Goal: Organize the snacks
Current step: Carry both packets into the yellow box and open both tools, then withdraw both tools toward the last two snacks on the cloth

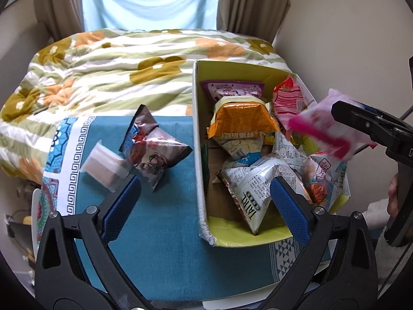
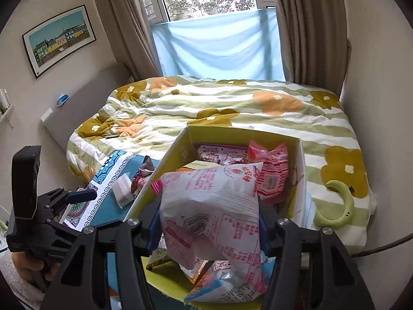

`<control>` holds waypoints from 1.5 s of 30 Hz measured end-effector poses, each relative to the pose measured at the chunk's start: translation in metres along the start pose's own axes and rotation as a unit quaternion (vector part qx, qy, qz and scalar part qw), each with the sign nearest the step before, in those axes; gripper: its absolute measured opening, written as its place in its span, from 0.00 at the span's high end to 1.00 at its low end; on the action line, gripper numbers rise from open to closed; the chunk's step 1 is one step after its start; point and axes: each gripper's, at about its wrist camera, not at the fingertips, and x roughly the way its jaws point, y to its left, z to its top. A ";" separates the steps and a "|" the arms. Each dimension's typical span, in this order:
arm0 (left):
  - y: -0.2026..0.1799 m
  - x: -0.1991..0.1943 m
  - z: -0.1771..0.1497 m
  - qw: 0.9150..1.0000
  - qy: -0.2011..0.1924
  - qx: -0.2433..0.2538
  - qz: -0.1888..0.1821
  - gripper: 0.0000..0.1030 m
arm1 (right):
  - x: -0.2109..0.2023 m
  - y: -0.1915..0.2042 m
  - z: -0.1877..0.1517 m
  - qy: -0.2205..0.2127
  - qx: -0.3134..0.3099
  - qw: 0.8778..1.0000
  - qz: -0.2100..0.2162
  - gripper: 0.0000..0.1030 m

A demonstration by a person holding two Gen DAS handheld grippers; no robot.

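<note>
A yellow-lined cardboard box (image 1: 201, 134) stands on a teal cloth (image 1: 160, 232) and holds several snack bags. My right gripper (image 2: 209, 222) is shut on a white and pink snack bag (image 2: 214, 201) and holds it above the box (image 2: 175, 152); the bag shows blurred in the left wrist view (image 1: 325, 126). My left gripper (image 1: 204, 201) is open and empty, low over the cloth at the box's left wall. A dark brown snack bag (image 1: 152, 147) and a small clear packet (image 1: 103, 168) lie on the cloth left of the box.
A bed with a flowered quilt (image 1: 116, 72) lies behind the cloth. A green curved object (image 2: 335, 206) rests on the quilt right of the box. Curtains and a window stand at the far end.
</note>
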 end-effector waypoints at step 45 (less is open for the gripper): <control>0.197 -0.056 0.000 0.998 -0.014 0.053 0.018 0.04 | 0.020 0.162 -0.009 -0.063 0.052 0.994 -0.070 0.01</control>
